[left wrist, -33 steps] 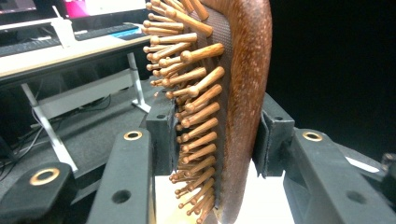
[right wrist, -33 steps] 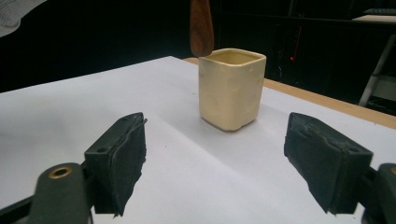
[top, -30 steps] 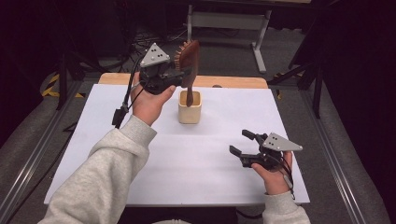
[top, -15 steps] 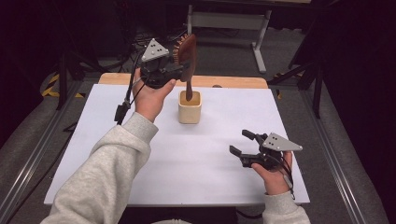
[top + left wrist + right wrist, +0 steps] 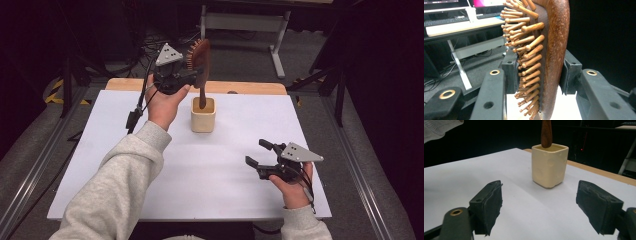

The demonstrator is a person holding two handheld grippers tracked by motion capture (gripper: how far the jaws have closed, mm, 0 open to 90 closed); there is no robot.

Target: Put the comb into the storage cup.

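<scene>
lab: dark room, monitors [image 5: 454, 5], floor cables [image 5: 150, 50].

The hairbrush [image 5: 554, 50] is dark, speckled wood with a smooth sheen; its pins [image 5: 529, 47] are lighter turned wood set in a woven-looking cushion. The cup [image 5: 549, 165] looks like cream glazed ceramic, slightly dimpled. The fingers [image 5: 487, 206] are matt black plastic with rough rubbery pads. The bench [image 5: 200, 165] top is matt white with a pale wood edge.

Light fell from above onto the white tabletop [image 5: 210, 170], which glowed brightly while the surroundings stayed nearly black. Shadows were soft. Between the left gripper's jaws the hairbrush [image 5: 541, 57] looked sharp; monitors beyond the jaws glared, slightly blurred.
</scene>
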